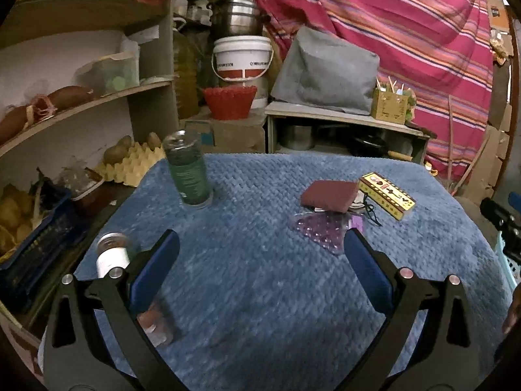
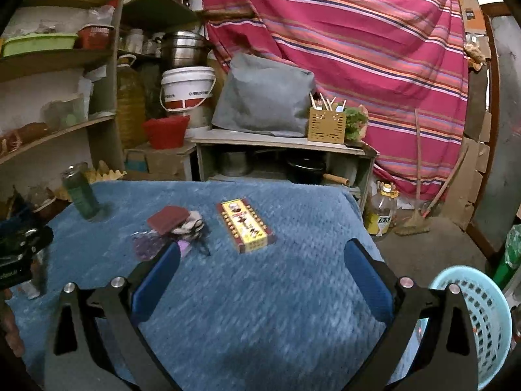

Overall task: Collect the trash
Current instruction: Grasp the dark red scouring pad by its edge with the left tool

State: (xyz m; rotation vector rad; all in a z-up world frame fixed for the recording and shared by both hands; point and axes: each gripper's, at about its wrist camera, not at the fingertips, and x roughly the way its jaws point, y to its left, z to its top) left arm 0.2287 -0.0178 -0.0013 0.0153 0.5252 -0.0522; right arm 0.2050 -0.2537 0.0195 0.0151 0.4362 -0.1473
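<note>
A table under a blue blanket (image 1: 260,277) holds a green glass bottle (image 1: 189,169), a small white-labelled bottle (image 1: 112,255), a maroon pad (image 1: 327,195), a purple plastic wrapper (image 1: 320,229) and a yellow box (image 1: 387,195). My left gripper (image 1: 262,249) is open and empty above the blanket, the small bottle just left of its left finger. My right gripper (image 2: 262,257) is open and empty, hovering near the yellow box (image 2: 246,224), with the maroon pad (image 2: 167,218) and wrapper (image 2: 148,244) to its left. A light blue basket (image 2: 482,319) sits at the lower right.
Shelves (image 1: 81,107) with potatoes and an egg tray stand left of the table. A white bucket (image 2: 187,88), red bowl (image 2: 166,130), grey bag (image 2: 263,97) and low cabinet (image 2: 283,150) stand behind. An oil bottle (image 2: 381,211) sits on the floor.
</note>
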